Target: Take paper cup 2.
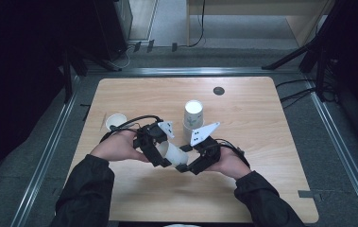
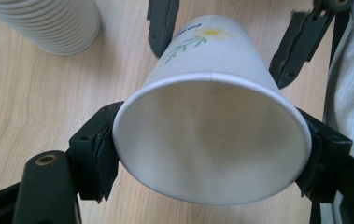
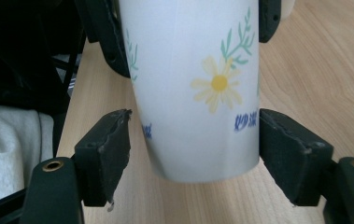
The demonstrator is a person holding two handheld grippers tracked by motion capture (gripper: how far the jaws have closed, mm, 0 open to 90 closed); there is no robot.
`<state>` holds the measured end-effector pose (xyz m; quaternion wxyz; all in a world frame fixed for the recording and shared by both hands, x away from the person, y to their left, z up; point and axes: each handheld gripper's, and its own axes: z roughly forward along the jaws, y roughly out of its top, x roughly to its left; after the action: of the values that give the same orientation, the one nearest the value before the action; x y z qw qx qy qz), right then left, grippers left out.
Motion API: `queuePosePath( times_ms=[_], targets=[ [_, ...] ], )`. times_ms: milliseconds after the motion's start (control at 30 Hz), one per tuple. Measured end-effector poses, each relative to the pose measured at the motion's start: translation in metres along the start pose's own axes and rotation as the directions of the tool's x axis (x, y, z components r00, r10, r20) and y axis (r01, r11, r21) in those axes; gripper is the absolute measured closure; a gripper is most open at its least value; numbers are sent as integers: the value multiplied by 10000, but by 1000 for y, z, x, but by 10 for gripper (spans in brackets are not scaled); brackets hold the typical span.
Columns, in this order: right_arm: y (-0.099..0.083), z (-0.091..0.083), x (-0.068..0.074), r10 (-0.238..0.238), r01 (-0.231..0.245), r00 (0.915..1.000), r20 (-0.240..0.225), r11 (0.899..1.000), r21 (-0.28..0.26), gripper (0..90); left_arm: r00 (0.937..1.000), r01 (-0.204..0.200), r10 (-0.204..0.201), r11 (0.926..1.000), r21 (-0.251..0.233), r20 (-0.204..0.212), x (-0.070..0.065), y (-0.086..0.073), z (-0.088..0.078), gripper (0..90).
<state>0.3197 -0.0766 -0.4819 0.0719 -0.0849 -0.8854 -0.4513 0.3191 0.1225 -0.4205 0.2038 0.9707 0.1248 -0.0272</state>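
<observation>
Tabletop [image 1: 261, 142] is carrying a cup stack [image 1: 193, 116] and a lone cup [image 1: 115, 121]. You are holding the flowered paper cup [image 2: 212, 135] sideways above it: your left gripper [image 2: 207, 149] is clamping its rim, while your right gripper [image 3: 193, 144] is bracketing its base, one pad touching, the other just clear.

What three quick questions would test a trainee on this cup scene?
1. True or false: the left gripper is clamped on the cup near its rim.
2. Which part of that cup sits between the right gripper jaws? A rim; B base; C inside.
3. Besides the stack, how many cups stand alone on the table?
Key: 1 true; 2 B; 3 one, the lone cup left of the stack.
</observation>
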Motion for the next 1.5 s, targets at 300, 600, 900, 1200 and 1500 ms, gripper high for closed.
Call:
queuePosePath(
  times_ms=[300, 600, 900, 1200, 1500],
  targets=[
    [1, 3, 1, -204, 204, 9998, 19, 9998, -34, 322, 9998, -115, 118, 9998, -172, 173, -2, 2, 3, 221],
    [2, -1, 4, -406, 406, 9992, 54, 9990, -158, 334, 9989, -432, 443, 9964, -731, 130, -2, -2, -2, 183],
    [3, -18, 1, -287, 309, 9989, 357, 9975, -633, 334, 9996, 1, 51, 9838, -1791, 286, 3, -13, -11, 128],
    [2, -30, 2, -247, 292, 9983, 520, 9958, -867, 334, 9985, 430, -336, 9674, -2495, 421, 8, -26, -16, 129],
    [2, -41, 1, -107, 180, 9979, 636, 9933, -1140, 333, 9944, 982, -769, 9261, -3642, 725, 11, -37, -23, 128]
  ],
)
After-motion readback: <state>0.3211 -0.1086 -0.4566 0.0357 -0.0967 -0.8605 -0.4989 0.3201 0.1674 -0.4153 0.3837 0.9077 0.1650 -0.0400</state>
